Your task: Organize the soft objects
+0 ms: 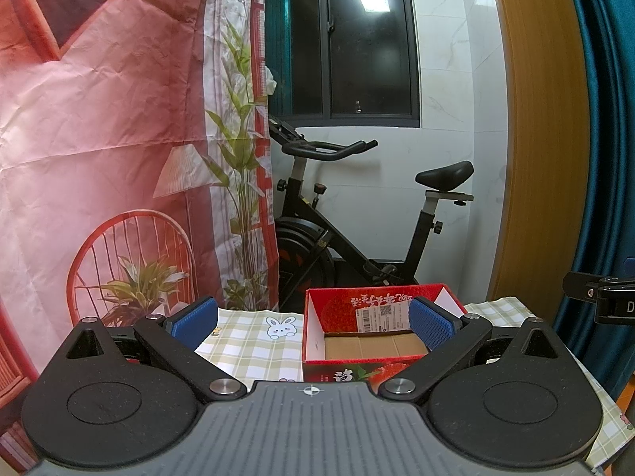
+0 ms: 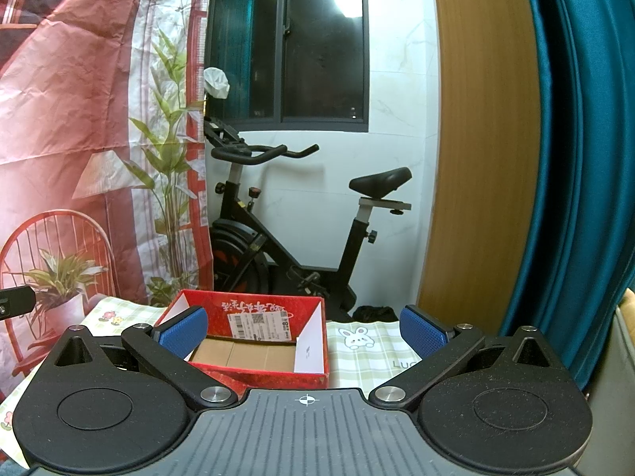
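- Biggest thing in my feed is the printed backdrop (image 1: 99, 119) hanging on the left, with an exercise bike (image 2: 285, 230) parked behind the desk under a dark window.
- The desk (image 1: 254, 341) has a green checked cloth with little bunnies on it.
- Sitting on that cloth is the red cardboard box (image 2: 254, 341), top open, brown bottom showing, nothing inside that I can see. I'd guess that's the bin for the soft stuff.
- Left gripper (image 1: 313, 323) is spread wide with nothing between the blue pads, hovering just in front of the box.
- Right gripper (image 2: 303, 329) is the same deal: jaws wide apart, empty, with the box sitting toward its left pad.
- The soft objects themselves? Not in either view, so I can't say where they are.
- My guess on handling: light and squishy, will sag and fold, so pinch a bunched middle part and squeeze firmly, not a loose edge.
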The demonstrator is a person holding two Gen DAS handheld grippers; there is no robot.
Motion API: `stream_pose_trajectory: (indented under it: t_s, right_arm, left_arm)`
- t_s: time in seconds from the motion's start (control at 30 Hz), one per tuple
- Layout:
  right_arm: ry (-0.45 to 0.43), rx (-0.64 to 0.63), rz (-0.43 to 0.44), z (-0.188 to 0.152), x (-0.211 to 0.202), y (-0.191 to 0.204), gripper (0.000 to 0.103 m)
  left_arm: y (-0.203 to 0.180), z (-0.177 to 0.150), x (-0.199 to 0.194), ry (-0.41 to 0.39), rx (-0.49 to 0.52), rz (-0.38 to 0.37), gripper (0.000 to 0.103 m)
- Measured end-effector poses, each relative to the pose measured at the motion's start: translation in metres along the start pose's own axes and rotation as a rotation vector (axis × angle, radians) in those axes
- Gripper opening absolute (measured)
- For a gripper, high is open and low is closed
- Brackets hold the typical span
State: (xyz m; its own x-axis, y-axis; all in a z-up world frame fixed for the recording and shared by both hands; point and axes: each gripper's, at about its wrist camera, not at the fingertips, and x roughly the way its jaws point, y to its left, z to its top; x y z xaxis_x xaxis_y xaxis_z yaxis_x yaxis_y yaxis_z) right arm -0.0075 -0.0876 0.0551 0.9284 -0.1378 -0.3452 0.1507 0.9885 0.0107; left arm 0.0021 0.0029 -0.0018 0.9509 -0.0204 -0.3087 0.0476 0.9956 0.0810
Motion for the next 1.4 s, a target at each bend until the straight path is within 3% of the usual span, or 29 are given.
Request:
stream_pose_trajectory:
  t_s: [0.57, 0.73, 1.03, 1.27, 1.4]
  right_arm:
    - [-0.001, 0.012, 0.012, -0.001, 0.001, -0.003, 0.103]
    - [0.01, 0.037, 0.05, -0.003, 0.004, -0.004, 0.103]
    - [-0.076, 0.054, 0.108, -0.021, 0.02, -0.01, 0.103]
    - [-0.064, 0.189, 0.175, -0.047, 0.052, -0.017, 0.103]
    - [-0.048, 0.154, 0.173, -0.065, 0.07, -0.011, 0.103]
  left_arm:
    - [-0.003, -0.009, -0.001, 0.004, -0.01, 0.002, 0.103]
    - [-0.002, -0.008, -0.003, -0.003, -0.014, 0.023, 0.103]
    - [-0.006, -0.023, 0.003, -0.023, -0.01, 0.039, 0.103]
    - [-0.003, -0.037, 0.028, 0.018, 0.005, 0.054, 0.103]
    - [0.004, -0.045, 0.046, 0.093, -0.019, 0.033, 0.103]
